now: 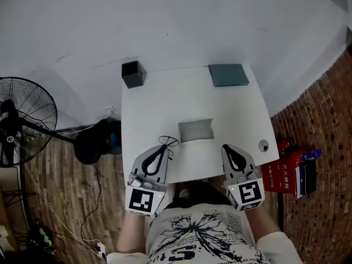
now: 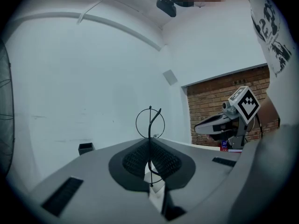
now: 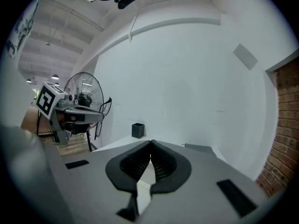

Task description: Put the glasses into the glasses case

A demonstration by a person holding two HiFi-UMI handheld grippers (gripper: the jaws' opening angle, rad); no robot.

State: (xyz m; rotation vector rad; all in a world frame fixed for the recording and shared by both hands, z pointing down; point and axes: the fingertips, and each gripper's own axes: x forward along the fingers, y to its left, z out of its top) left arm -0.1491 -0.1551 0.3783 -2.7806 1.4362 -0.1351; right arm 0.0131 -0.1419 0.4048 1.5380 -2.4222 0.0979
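Thin dark wire forms the glasses (image 1: 168, 142); tool pads (image 2: 135, 158) are ribbed matt, table (image 1: 220, 106) smooth matt white, floor (image 1: 66, 175) wood planks

We find almost nothing legible; the red box (image 1: 281, 174), well off to the right of the right gripper's (image 1: 226, 147) jaws, bears a line of white characters too small for us to read; the person's white shirt (image 1: 220, 241), behind both pairs of jaws, carries a dark print with large letter-like shapes we cannot make out; the square markers (image 1: 142, 201) behind the jaws of the left gripper (image 1: 165, 146) and of the right one show only black-and-white patterns.
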